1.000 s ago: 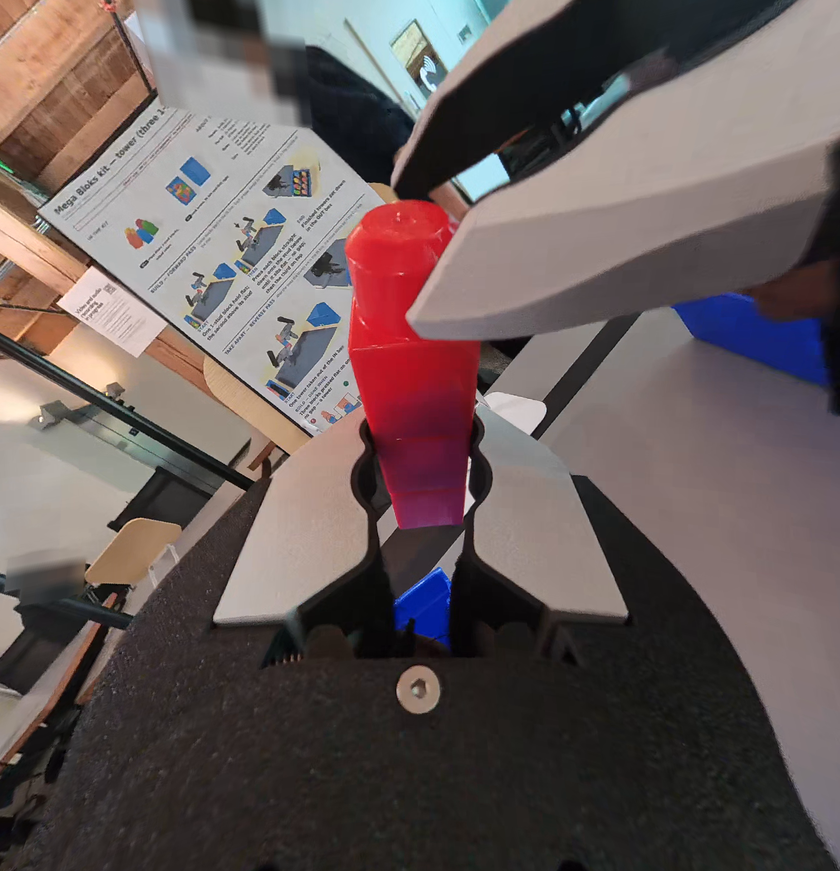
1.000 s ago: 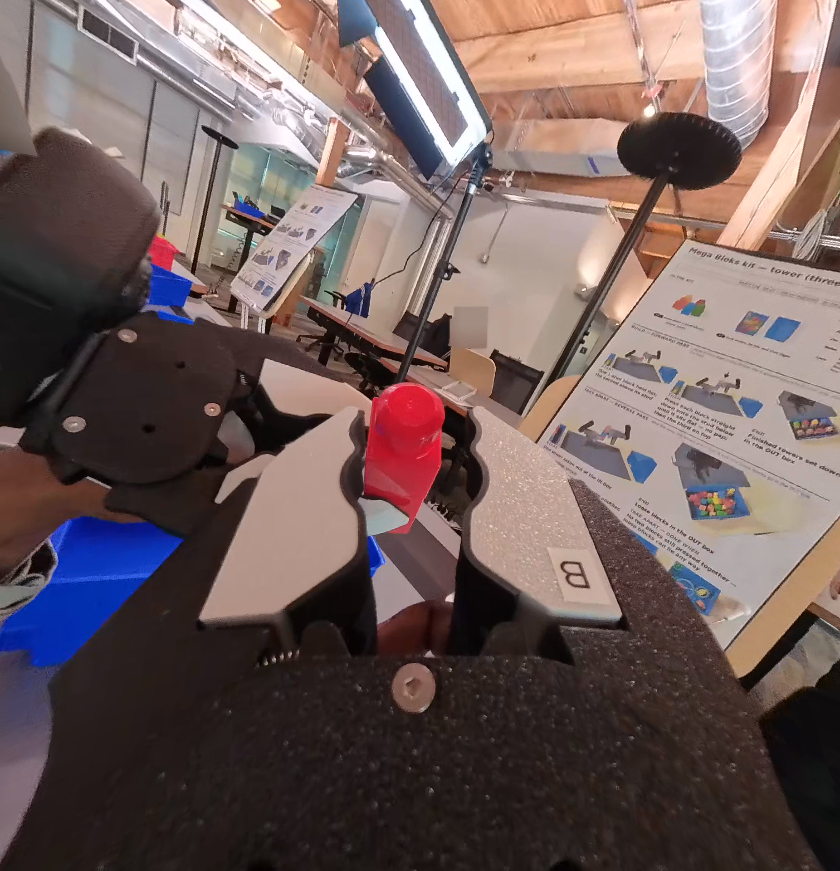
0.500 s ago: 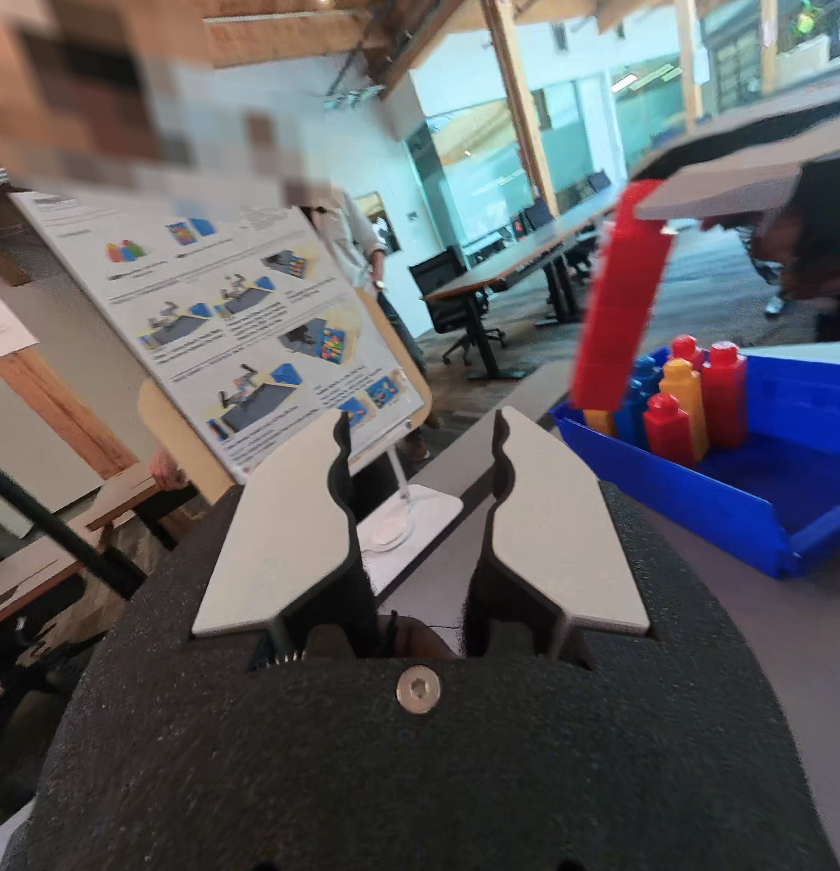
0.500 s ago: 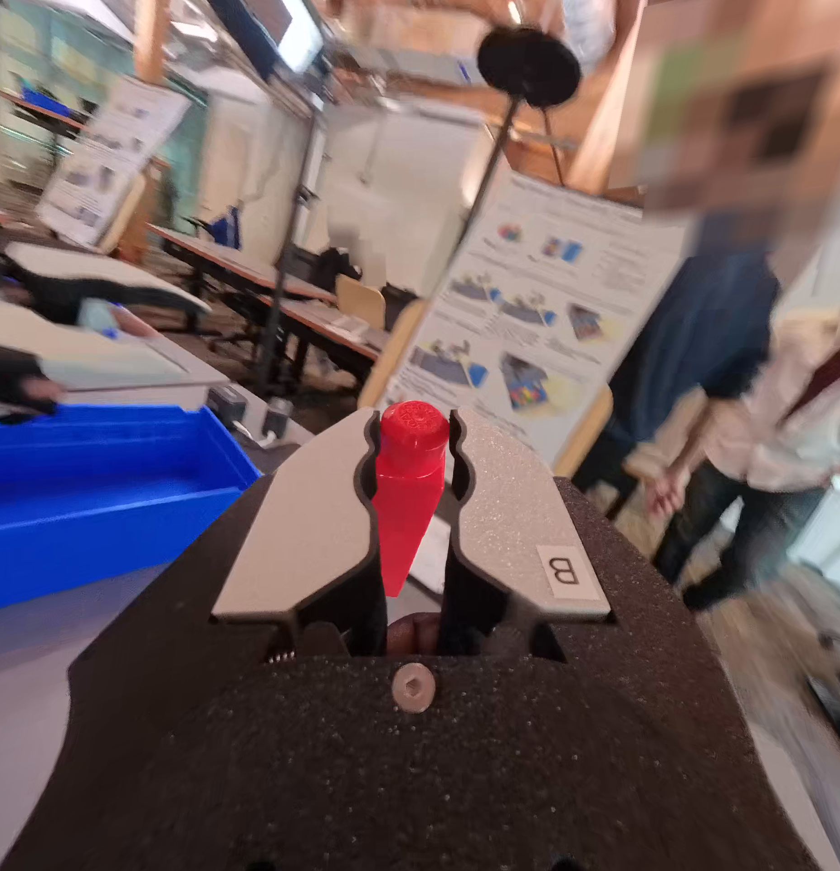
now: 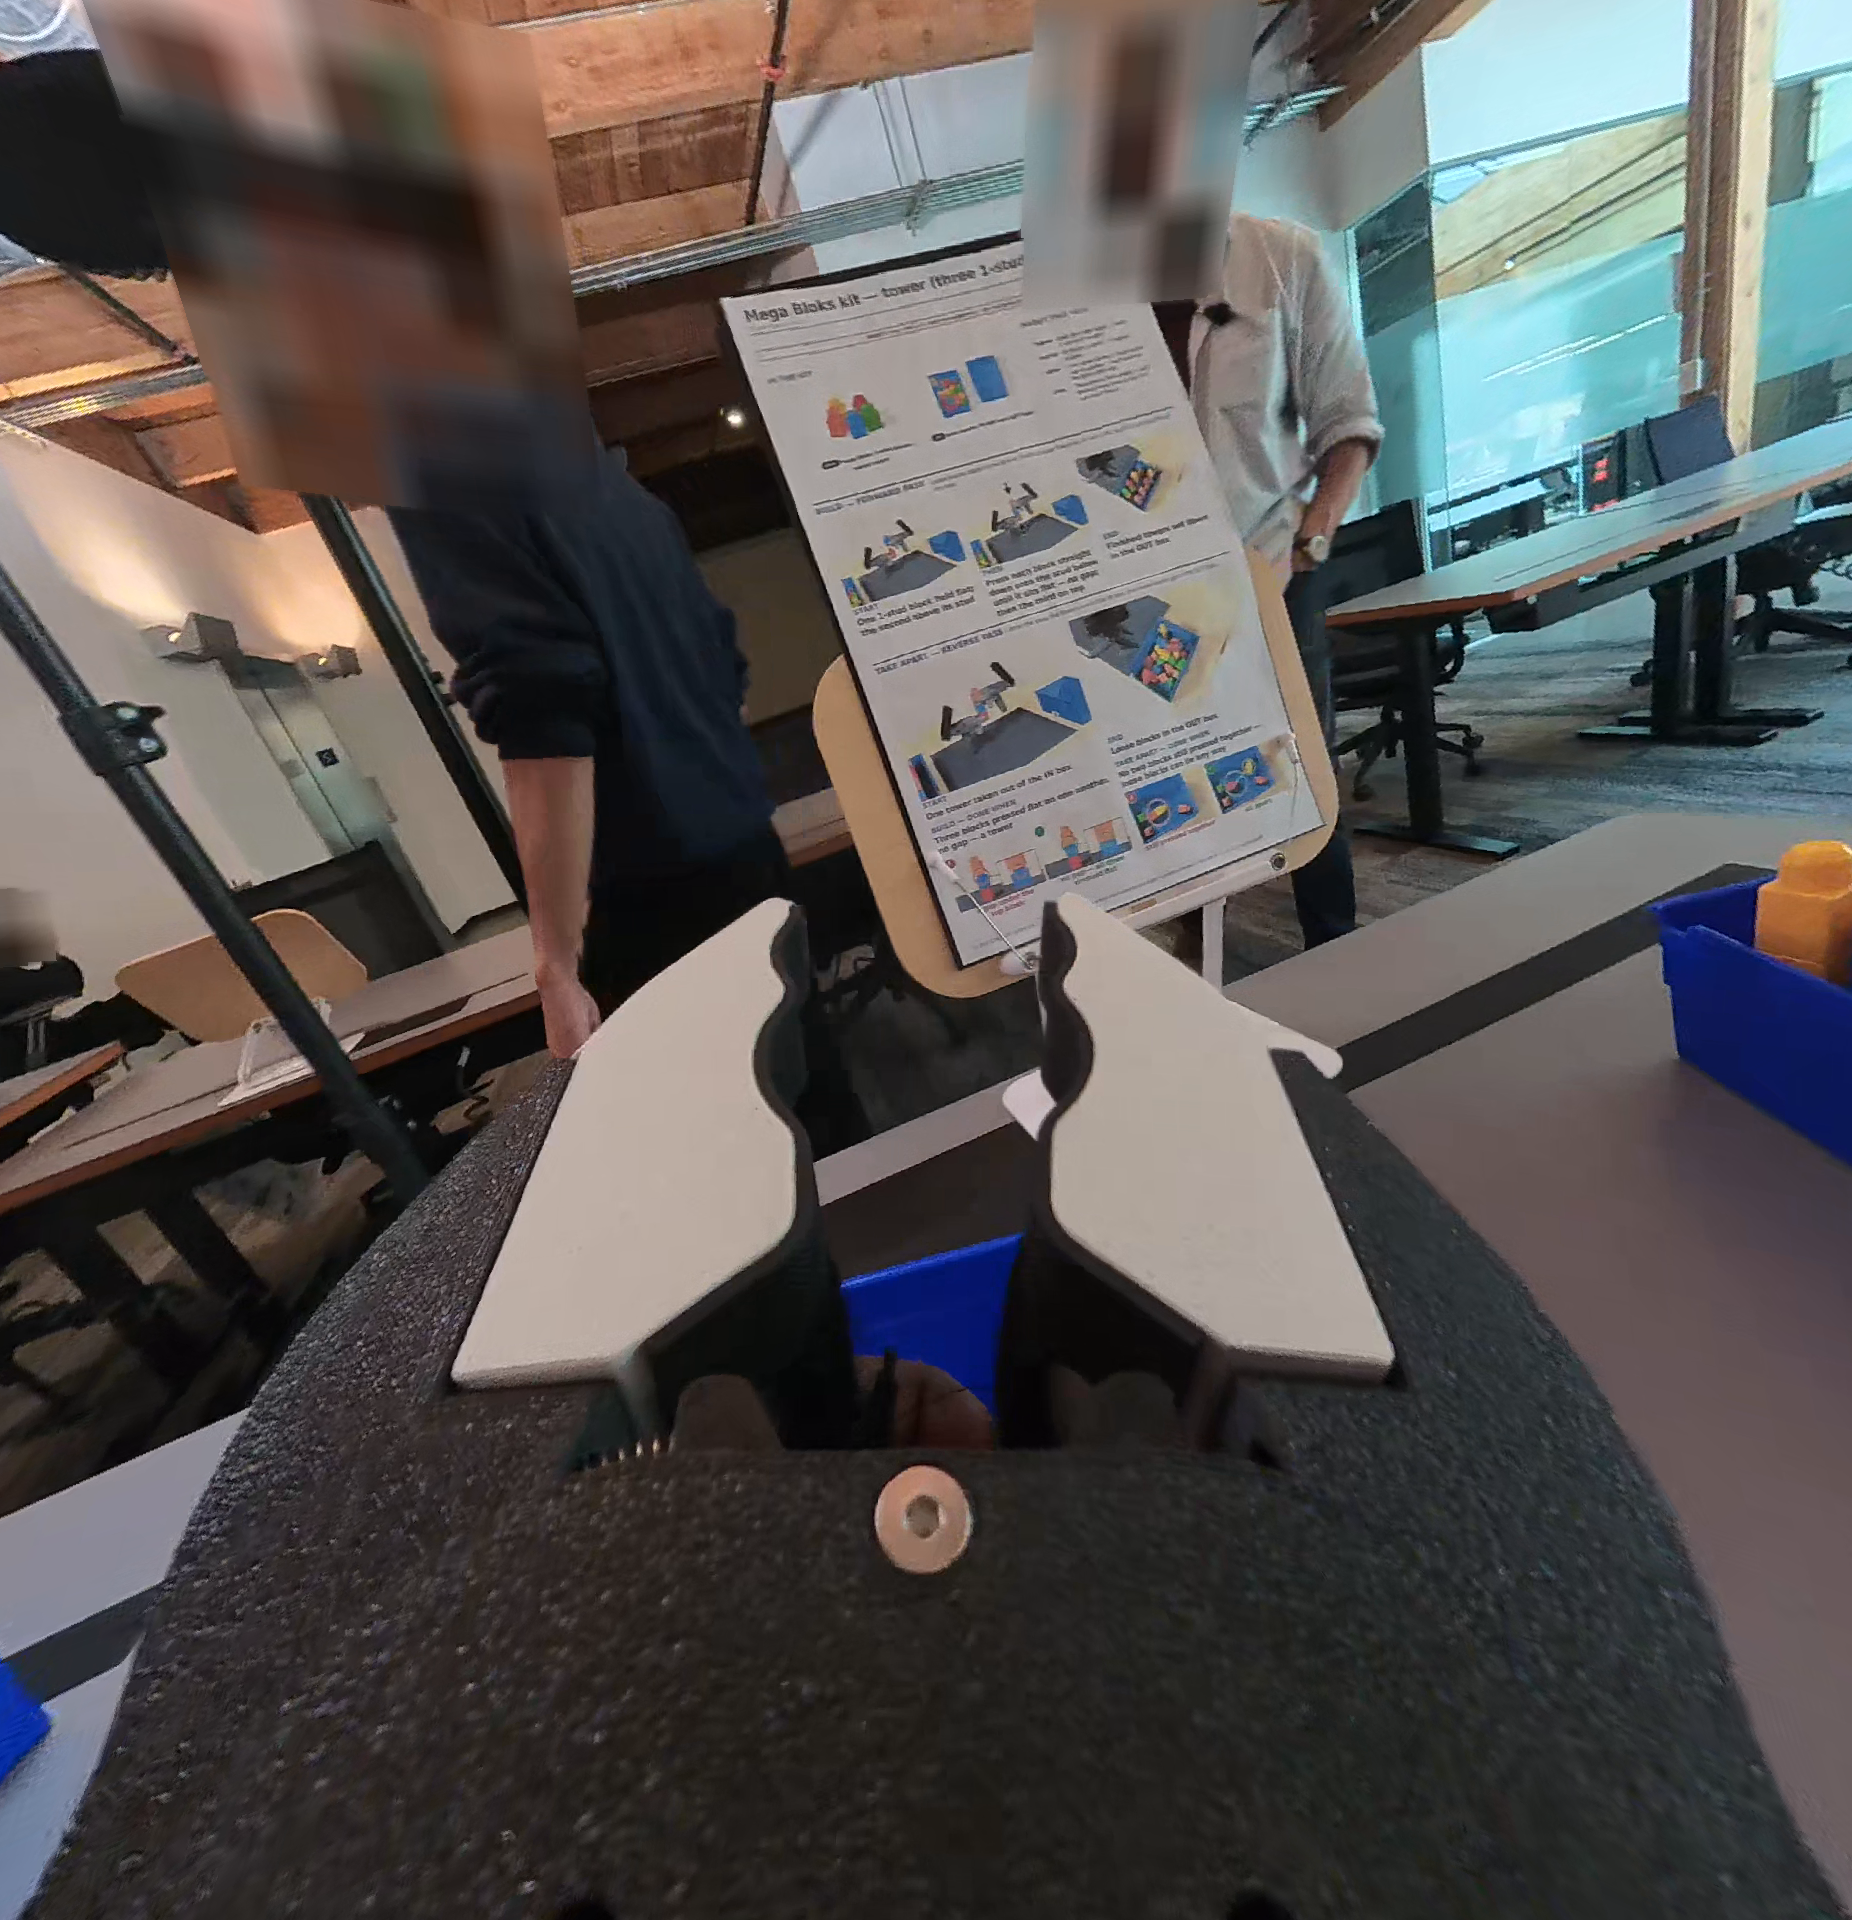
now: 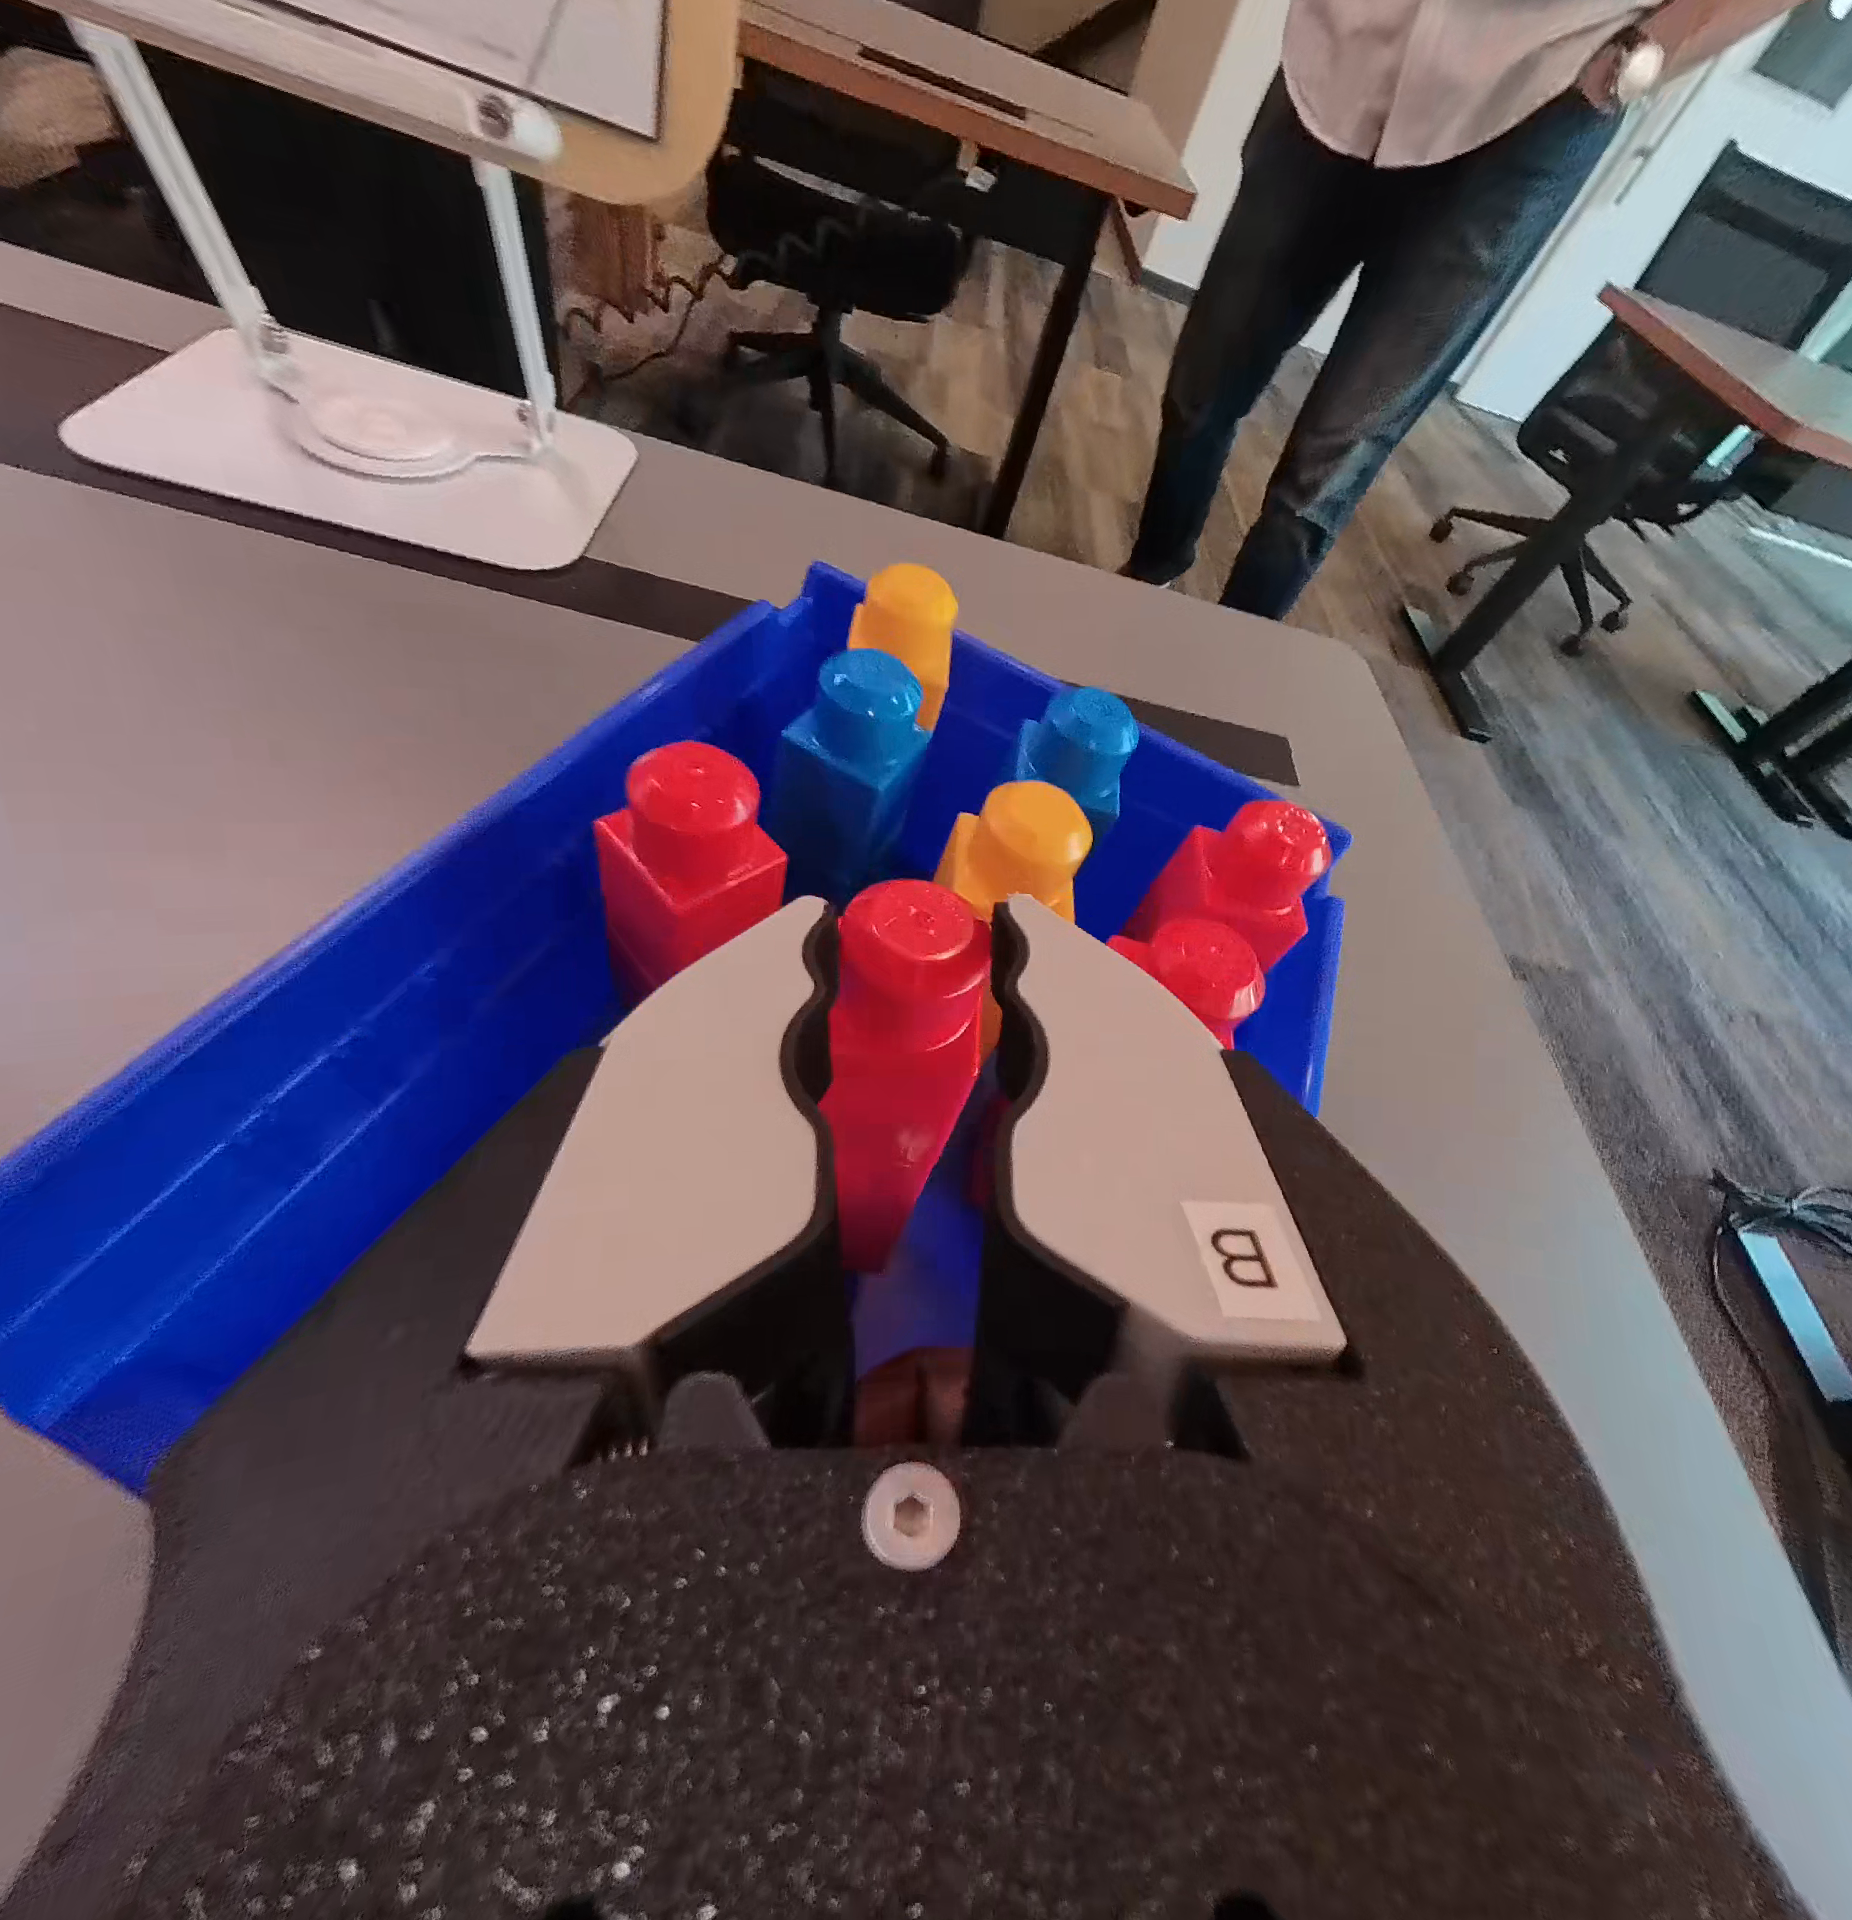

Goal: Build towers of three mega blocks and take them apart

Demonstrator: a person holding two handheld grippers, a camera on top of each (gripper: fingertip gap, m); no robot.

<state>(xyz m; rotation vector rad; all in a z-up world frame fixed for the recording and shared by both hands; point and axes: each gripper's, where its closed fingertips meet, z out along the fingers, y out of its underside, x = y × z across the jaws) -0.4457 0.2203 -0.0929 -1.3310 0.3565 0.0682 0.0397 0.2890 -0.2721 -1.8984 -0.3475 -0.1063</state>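
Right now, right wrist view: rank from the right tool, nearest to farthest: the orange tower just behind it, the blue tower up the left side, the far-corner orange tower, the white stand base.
From the right tool:
1. Orange tower, directly behind, slightly right.
2. Blue tower, farther back, left.
3. Far orange tower, at the bin's back corner.
4. White stand base, on the table beyond the bin, far left.

Glossy smooth plastic formed the red tower (image 6: pixel 906 1049) and blue bin (image 6: pixel 309 1101); the right gripper (image 6: pixel 909 935) wore rough black foam, matt grey fingers (image 6: pixel 683 1132)
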